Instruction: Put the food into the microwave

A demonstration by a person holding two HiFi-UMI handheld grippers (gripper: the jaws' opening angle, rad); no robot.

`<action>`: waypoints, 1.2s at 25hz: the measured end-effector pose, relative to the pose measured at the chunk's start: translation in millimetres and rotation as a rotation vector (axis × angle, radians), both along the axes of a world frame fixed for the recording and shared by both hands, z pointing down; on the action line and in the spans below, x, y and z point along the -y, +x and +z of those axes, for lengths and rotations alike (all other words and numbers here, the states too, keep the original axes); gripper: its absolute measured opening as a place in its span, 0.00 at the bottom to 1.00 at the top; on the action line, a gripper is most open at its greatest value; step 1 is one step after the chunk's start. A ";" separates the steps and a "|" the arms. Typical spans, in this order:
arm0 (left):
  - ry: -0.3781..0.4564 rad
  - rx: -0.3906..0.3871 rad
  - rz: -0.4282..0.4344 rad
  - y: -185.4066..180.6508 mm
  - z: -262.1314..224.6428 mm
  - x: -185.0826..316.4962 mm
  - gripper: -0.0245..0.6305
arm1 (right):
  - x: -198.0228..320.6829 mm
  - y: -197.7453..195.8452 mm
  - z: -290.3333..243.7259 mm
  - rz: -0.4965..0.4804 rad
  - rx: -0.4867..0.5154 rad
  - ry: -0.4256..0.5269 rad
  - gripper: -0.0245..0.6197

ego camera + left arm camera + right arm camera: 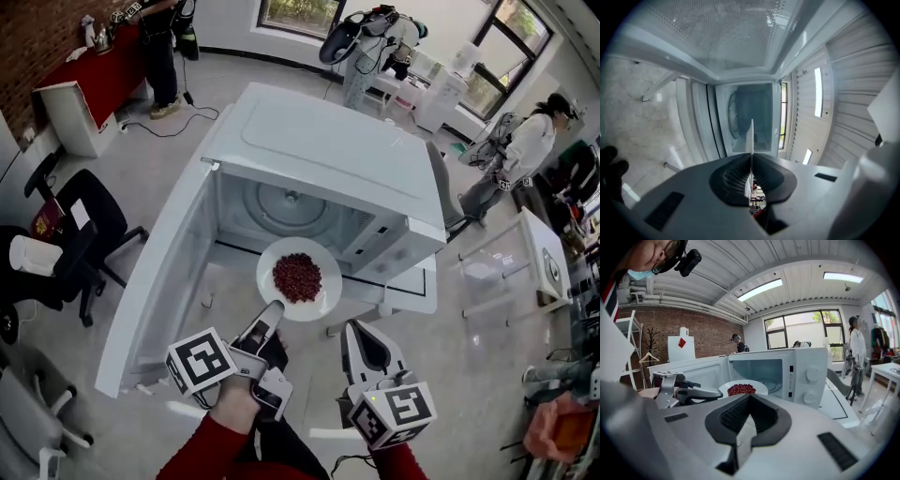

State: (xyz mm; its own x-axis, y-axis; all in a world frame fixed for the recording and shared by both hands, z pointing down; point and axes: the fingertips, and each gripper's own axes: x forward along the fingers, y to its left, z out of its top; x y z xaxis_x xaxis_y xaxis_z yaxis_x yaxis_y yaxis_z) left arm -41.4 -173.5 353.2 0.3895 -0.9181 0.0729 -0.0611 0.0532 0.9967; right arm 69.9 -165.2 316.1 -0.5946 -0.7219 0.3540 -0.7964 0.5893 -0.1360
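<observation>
- Head view: left gripper [272, 311] jaws pinch the rim of plate [323, 267] w/ red food [297, 277], at open microwave [319, 150] mouth.
- Left gripper view: plate edge-on.
- Right gripper [354, 333]: jaws pressed together, empty; only its view shows knobs [806, 375].

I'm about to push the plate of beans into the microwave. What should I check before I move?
1. Access: the microwave has its door swung wide open: ok.
2. Space inside: the turntable is bare: ok.
3. Grip: the left gripper is shut on the near rim of the plate: ok.
4. Load: the plate sits level, with the beans heaped in its middle: ok.
5. Line-up: the plate hangs just in front of the opening: ok.
6. Clearance: the right gripper is shut and empty, with its tip close to the plate's rim. Whether it touches the rim: cannot tell.
</observation>
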 end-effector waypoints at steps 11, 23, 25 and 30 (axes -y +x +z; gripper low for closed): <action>0.017 -0.066 -0.111 -14.8 26.0 39.1 0.07 | 39.3 -17.5 37.3 -0.046 -0.040 -0.007 0.06; 0.055 0.023 -0.167 -32.5 54.8 98.8 0.07 | 87.7 -46.6 57.8 -0.086 -0.049 0.037 0.06; 0.045 0.037 -0.172 -35.5 58.3 110.8 0.07 | 98.0 -50.8 58.4 -0.102 -0.065 0.047 0.06; 0.019 -0.012 -0.179 -37.1 62.0 141.8 0.07 | 121.5 -57.3 59.6 -0.135 -0.114 0.065 0.06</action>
State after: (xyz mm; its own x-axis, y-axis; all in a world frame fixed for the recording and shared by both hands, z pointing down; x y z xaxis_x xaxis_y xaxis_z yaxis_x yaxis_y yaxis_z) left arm -78.5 -315.3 415.2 0.2202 -0.9741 0.0515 -0.0400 0.0437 0.9982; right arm 12.6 -286.7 375.7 -0.6459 -0.6622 0.3800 -0.7179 0.6961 -0.0072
